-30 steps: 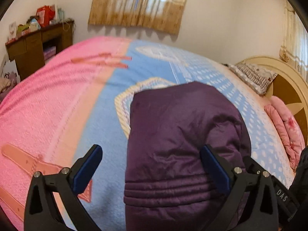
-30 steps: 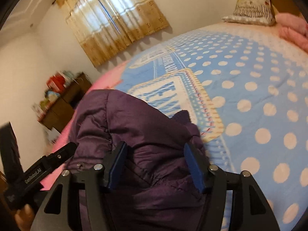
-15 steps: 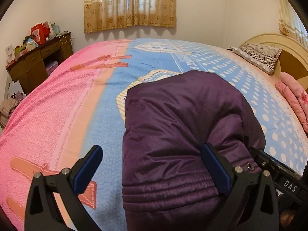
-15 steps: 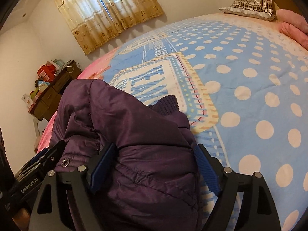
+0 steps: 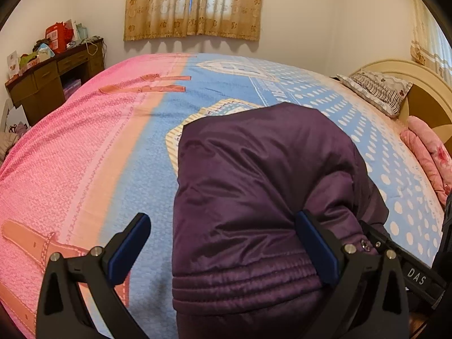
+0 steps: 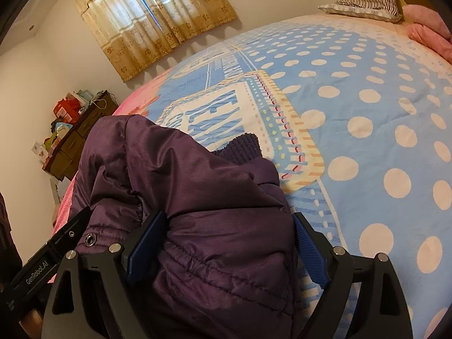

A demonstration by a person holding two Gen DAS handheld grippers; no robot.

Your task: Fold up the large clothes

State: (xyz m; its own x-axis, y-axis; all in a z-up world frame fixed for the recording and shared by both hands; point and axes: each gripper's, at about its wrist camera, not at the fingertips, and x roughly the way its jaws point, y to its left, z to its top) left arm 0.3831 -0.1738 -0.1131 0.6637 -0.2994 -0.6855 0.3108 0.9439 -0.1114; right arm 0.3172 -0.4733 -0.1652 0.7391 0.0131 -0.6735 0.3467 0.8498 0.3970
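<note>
A purple padded jacket [image 5: 254, 192] lies folded in a bundle on the bed near its front edge; it also shows in the right wrist view [image 6: 203, 214], with a ribbed cuff [image 6: 240, 147] poking out behind. My left gripper [image 5: 226, 248] is open, its fingers wide apart over the jacket's hem, the left pad over the bedspread. My right gripper [image 6: 226, 248] is open, its pads on either side of the jacket's near right corner. Each gripper's body shows in the other's view.
The bedspread [image 5: 84, 169] is pink at left, blue with white dots at right [image 6: 367, 141]. A striped pillow [image 5: 378, 93] and pink folded blanket [image 5: 426, 152] lie by the headboard. A cluttered wooden desk [image 5: 53, 79] stands at the far left wall. Curtains [image 5: 195, 2] hang behind.
Both grippers have pulled back and lowered a little from the jacket bundle. The right gripper's fingers have spread wider. The jacket has settled on the bed.
</note>
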